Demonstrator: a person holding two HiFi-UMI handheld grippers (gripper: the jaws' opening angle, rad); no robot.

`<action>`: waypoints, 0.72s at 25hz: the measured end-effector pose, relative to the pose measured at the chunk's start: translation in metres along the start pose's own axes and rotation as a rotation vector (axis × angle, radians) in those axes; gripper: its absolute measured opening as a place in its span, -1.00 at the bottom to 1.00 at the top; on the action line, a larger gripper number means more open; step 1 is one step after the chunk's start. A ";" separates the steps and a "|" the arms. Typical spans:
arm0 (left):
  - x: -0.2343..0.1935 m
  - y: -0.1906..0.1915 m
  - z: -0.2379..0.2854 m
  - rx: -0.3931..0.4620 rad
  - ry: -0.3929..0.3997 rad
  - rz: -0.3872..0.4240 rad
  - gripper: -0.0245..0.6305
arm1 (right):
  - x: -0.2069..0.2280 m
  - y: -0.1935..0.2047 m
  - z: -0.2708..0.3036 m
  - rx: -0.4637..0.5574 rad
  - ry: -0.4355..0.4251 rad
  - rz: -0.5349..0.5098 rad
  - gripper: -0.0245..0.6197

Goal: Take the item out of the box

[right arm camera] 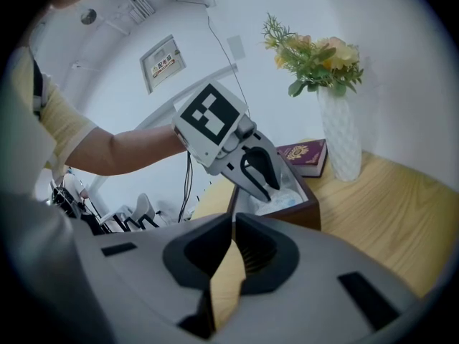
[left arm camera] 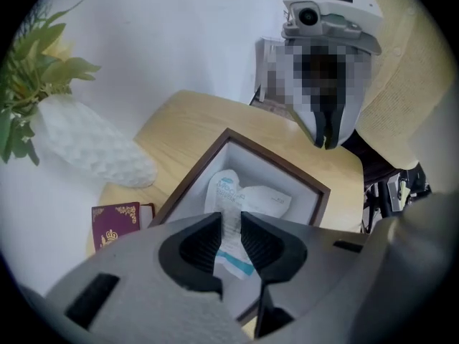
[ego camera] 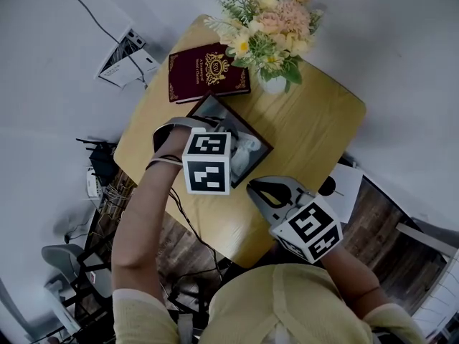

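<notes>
Left gripper view: my left gripper (left arm camera: pixel 230 219) pinches a crinkled white plastic packet (left arm camera: pixel 257 198), dark-brown square box (left arm camera: pixel 281 168) beneath it; my right gripper (right arm camera: pixel 233 223) is pressed together.

Office-like room: swivel chairs (right arm camera: pixel 140 210), wall notice (right arm camera: pixel 163 63)

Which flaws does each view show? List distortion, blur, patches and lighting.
Head view: soft, even light, no hard shadows; the table looks bowed by wide-angle warp. Left gripper view: fisheye circle with black corners, a mosaic patch over the right gripper, the near jaws slightly soft around the packet. Right gripper view: same fisheye circle, white wall washed out, vase sharp.
</notes>
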State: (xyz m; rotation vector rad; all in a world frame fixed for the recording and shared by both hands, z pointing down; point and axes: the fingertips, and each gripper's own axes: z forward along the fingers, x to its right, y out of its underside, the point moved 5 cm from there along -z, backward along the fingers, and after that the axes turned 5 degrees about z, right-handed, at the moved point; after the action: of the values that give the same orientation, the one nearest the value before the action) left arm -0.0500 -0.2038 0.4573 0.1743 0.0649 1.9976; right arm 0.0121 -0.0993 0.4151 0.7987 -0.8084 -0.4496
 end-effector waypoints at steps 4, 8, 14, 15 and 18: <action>-0.001 0.003 -0.016 0.003 -0.039 -0.013 -0.63 | -0.007 -0.001 0.000 0.006 -0.002 -0.007 -0.82; 0.000 0.005 -0.027 -0.002 -0.079 -0.018 -0.63 | -0.016 -0.001 -0.001 0.006 -0.002 -0.021 -0.82; -0.001 0.001 -0.055 0.034 -0.144 -0.039 -0.64 | -0.022 0.001 -0.007 0.012 0.019 -0.039 -0.82; 0.000 -0.002 -0.062 0.053 -0.159 -0.047 -0.64 | -0.024 0.001 -0.008 0.015 0.024 -0.040 -0.82; 0.006 -0.005 -0.077 0.095 -0.203 -0.078 -0.64 | -0.030 0.002 -0.013 0.022 0.041 -0.045 -0.82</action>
State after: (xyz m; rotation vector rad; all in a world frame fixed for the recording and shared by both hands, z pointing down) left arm -0.0592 -0.1941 0.3814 0.4287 0.0363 1.8909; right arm 0.0040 -0.0729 0.3972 0.8455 -0.7594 -0.4638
